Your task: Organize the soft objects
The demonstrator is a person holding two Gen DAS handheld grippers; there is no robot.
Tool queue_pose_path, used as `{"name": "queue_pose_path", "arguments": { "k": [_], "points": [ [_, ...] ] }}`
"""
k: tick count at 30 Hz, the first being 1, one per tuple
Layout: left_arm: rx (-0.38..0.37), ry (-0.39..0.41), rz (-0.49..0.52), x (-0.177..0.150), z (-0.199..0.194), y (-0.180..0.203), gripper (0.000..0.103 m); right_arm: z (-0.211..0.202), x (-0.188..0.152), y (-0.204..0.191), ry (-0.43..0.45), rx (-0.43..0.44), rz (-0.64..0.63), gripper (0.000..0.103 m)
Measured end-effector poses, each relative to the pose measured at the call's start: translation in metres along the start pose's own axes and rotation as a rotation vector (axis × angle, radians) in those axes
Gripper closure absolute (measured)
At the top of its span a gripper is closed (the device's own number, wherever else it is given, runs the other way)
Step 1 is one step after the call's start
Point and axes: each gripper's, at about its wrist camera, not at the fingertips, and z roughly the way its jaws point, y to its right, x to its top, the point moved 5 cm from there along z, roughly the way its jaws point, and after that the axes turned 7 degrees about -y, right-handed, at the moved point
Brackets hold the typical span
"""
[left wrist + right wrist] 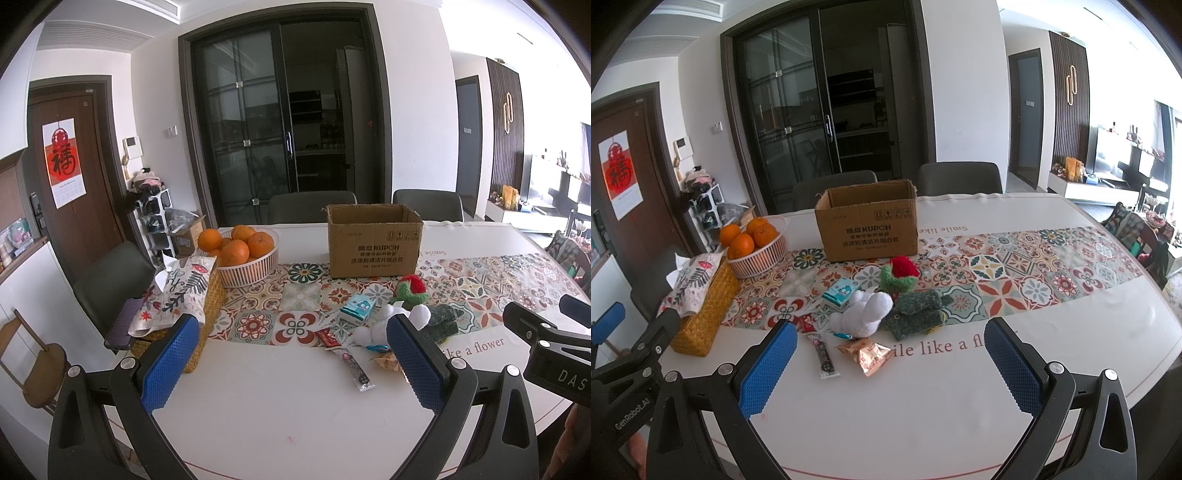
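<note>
The surface (pixel 960 387) carries everything, with the open cardboard box (pixel 866 229) at its far middle as the likely home for the soft things. Just in front of the box lies the cluster: a white plush toy (pixel 864 314), dark green knitted pieces (pixel 916 314) touching it on the right, and a red and green knit piece (pixel 899 275) behind them, nearest the box. Snack packets (pixel 866 354) and a small tissue pack (pixel 842 293) sit among them. The right claw (pixel 890 363) hangs spread wide and empty, with the cluster straight ahead between its pads, so it looks the better-placed arm. The left claw (pixel 295 363), equally wide and empty, has the plush (pixel 384 321) ahead toward its right pad.
</note>
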Motion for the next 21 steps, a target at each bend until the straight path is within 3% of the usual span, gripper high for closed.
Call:
{"name": "queue_pose_path", "arguments": {
  "k": [9, 14, 21],
  "points": [
    [0.011, -0.079, -0.019, -0.009, 0.016, 0.005, 0.000, 0.008, -0.004, -0.005, -0.046, 0.016, -0.027, 0.000],
    [0.023, -0.148, -0.036, -0.022, 0.036, 0.014, 0.001, 0.044, -0.011, -0.003, -0.118, 0.045, -0.074, 0.000],
    [0.016, -0.268, -0.081, -0.035, 0.069, 0.032, 0.012, 0.091, -0.022, 0.003, -0.230, 0.110, -0.142, 0.002]
  ]
}}
